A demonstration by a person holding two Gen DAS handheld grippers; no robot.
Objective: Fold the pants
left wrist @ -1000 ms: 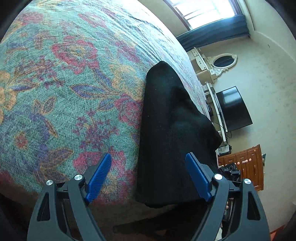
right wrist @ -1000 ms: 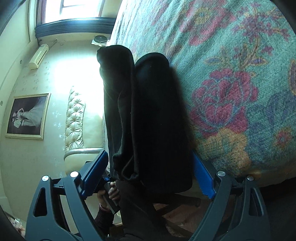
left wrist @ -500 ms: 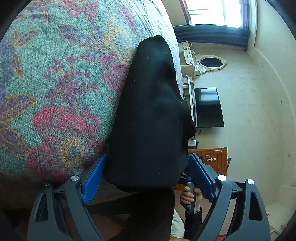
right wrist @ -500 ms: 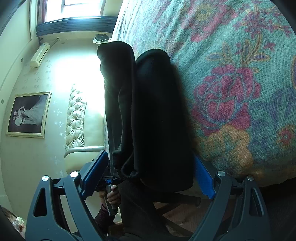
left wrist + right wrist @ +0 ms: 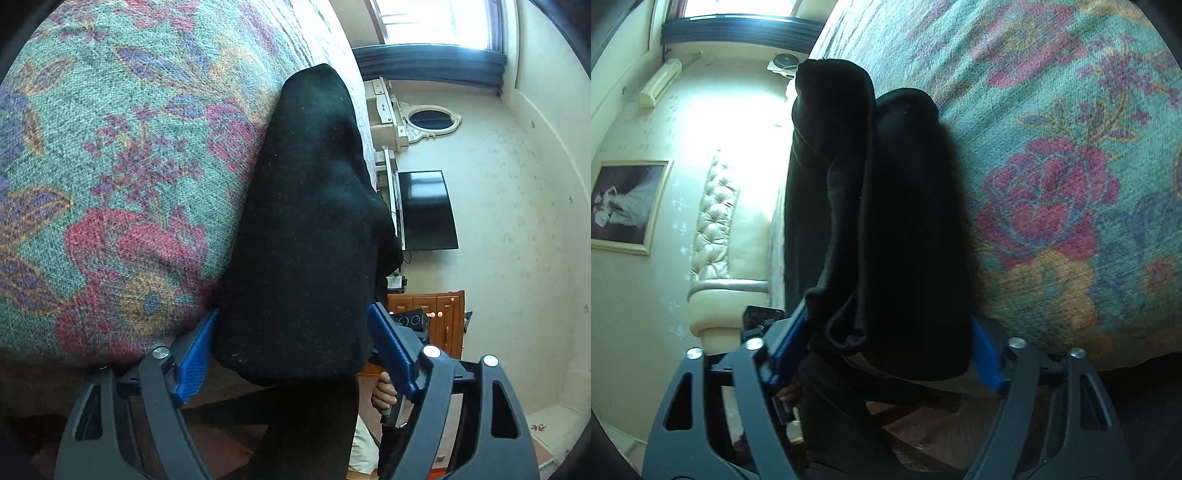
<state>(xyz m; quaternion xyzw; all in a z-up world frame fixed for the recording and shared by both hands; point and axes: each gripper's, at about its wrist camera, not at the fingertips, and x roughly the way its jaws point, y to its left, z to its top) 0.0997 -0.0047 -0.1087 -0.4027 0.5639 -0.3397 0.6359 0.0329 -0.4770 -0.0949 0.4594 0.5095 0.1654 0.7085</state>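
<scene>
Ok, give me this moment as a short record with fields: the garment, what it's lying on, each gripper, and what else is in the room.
garment: black pants, folded lengthwise, layers stacked
surface: floral bedspread, pants lying near its edge
left gripper: open, blue fingers either side of the pants' near end
right gripper: open, straddling the same bundle from the other side
fold state: layered edges visible in the right wrist view
room: television, oval mirror, wooden cabinet, tufted headboard, framed picture
</scene>
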